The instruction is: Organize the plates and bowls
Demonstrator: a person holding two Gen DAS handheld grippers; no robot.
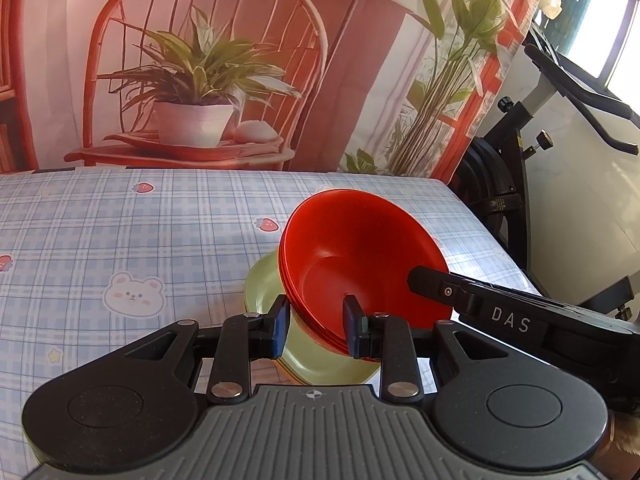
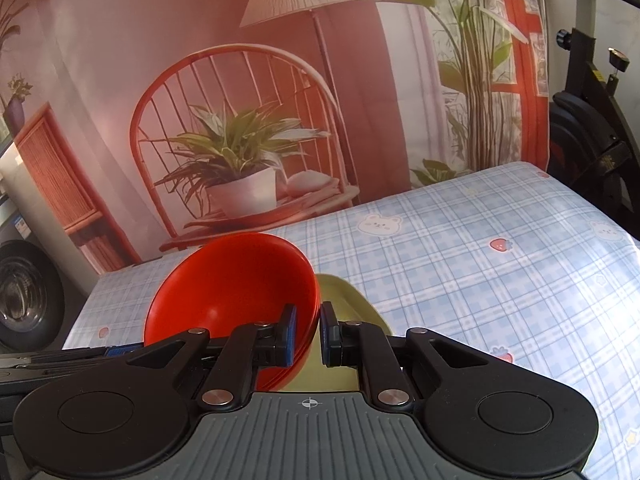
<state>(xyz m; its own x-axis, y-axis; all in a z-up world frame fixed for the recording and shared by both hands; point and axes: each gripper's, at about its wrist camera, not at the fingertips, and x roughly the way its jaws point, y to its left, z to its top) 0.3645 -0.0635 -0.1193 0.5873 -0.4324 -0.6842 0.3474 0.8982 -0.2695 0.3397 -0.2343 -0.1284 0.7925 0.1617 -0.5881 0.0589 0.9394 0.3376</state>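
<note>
— While both tools pinch it, where do the red bowls [image 1: 360, 264] sit?
— Lower centre in both views, tilted, over the green plates [image 1: 264, 288] on the checked tablecloth [image 1: 120, 240].
— The left gripper [image 1: 316, 326]?
— Clamped on the near rim.
— The right gripper [image 2: 308, 330]?
— Clamped on the opposite rim, one finger [image 2: 289, 334] inside.

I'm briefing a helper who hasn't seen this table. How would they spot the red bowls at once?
On the blue checked tablecloth, near its right edge, sits a pale green dish. The red bowls are nested together and tilted above it, their rim pinched by both grippers: the only bright red things on the table.
</note>
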